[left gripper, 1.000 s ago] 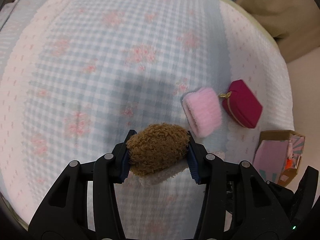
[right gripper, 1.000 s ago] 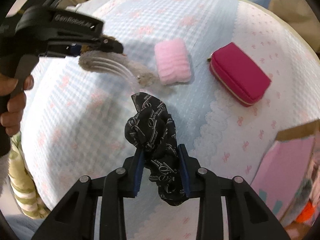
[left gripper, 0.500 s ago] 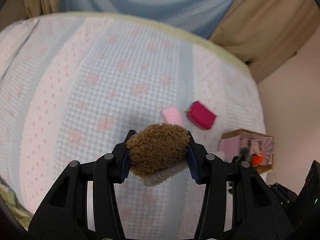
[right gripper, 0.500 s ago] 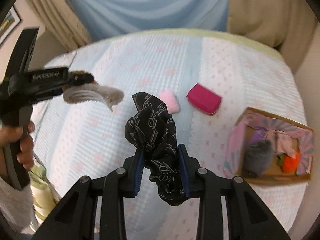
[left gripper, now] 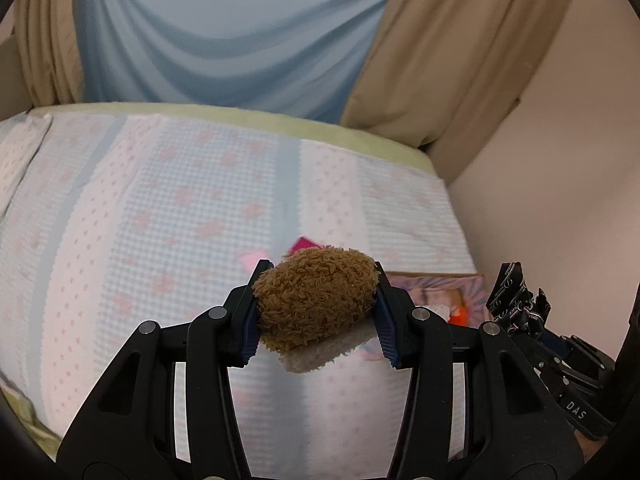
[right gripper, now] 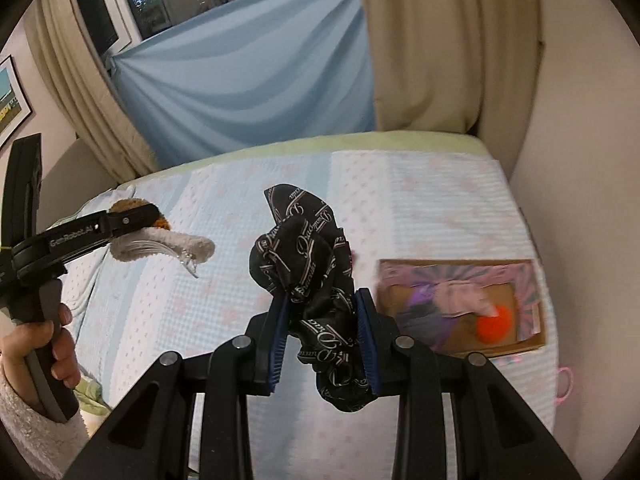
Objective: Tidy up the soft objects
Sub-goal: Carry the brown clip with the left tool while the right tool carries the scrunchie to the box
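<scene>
Soft objects are held in both tools above the bed [left gripper: 160, 208]. Clamped between the jaws of the left gripper [left gripper: 316, 312] is a brown fuzzy hair clip [left gripper: 316, 300], its curly brown top facing the camera and a cream plush underside showing just below the pads. In the right wrist view the same clip [right gripper: 160, 242] shows clear plastic teeth hanging under the cream part, and the left gripper [right gripper: 132, 216] is held by a hand [right gripper: 48, 344] at the left edge.

The jaws of the right gripper [right gripper: 322, 340] are closed on a black patterned scrunchie [right gripper: 312, 276], which bunches up above the pads and droops below them. In the left wrist view that scrunchie [left gripper: 516, 300] appears to the right of the left jaws.

Ahead and to the right of the right jaws lies an open cardboard box [right gripper: 460, 304] on the bedspread, holding an orange pompom [right gripper: 494, 324] and pale pink and purple soft items that are blurred. Beyond the left jaws, mostly hidden behind the clip, a magenta pouch [left gripper: 302, 245] and a pink fluffy item [left gripper: 252, 258] lie on the bed. Blue and beige curtains [right gripper: 280, 80] hang behind the bed.
</scene>
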`<state>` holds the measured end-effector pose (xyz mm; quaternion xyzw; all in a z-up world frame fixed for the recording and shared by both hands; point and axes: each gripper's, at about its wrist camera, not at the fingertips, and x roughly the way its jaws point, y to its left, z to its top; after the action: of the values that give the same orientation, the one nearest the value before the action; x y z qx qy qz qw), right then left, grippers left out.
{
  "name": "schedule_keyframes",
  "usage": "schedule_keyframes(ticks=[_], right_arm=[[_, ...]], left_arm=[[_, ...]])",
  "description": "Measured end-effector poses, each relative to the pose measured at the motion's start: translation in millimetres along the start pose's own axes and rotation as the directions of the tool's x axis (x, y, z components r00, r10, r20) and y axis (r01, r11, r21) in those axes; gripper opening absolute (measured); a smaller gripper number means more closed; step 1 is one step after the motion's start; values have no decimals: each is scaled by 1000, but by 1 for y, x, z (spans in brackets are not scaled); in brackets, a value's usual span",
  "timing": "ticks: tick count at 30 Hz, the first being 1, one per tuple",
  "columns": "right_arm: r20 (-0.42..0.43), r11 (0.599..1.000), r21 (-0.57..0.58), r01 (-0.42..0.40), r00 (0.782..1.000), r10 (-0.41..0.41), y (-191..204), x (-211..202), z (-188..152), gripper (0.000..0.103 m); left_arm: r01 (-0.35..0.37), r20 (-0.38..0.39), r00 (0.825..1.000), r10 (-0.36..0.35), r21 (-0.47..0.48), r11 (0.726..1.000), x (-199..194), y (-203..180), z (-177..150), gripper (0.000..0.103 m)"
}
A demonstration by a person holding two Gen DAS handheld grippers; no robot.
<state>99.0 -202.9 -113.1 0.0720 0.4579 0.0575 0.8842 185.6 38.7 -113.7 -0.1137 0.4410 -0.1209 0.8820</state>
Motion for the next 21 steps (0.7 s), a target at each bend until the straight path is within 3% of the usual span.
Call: schedule_keyframes(ticks=[9, 14, 21], right_arm=[[-4, 994, 101, 46, 999, -46, -125, -20, 6, 30], [-56, 992, 115, 60, 997, -53, -184, 2, 9, 30], [-146, 988, 144, 63, 988, -41, -242, 53, 0, 30]], left_arm=[[47, -41, 998, -45, 41, 998, 52, -119, -18, 44], [40, -96, 995, -35, 55, 998, 104, -170, -33, 44], [12, -204, 979, 3, 72, 997, 177, -211, -61, 44]])
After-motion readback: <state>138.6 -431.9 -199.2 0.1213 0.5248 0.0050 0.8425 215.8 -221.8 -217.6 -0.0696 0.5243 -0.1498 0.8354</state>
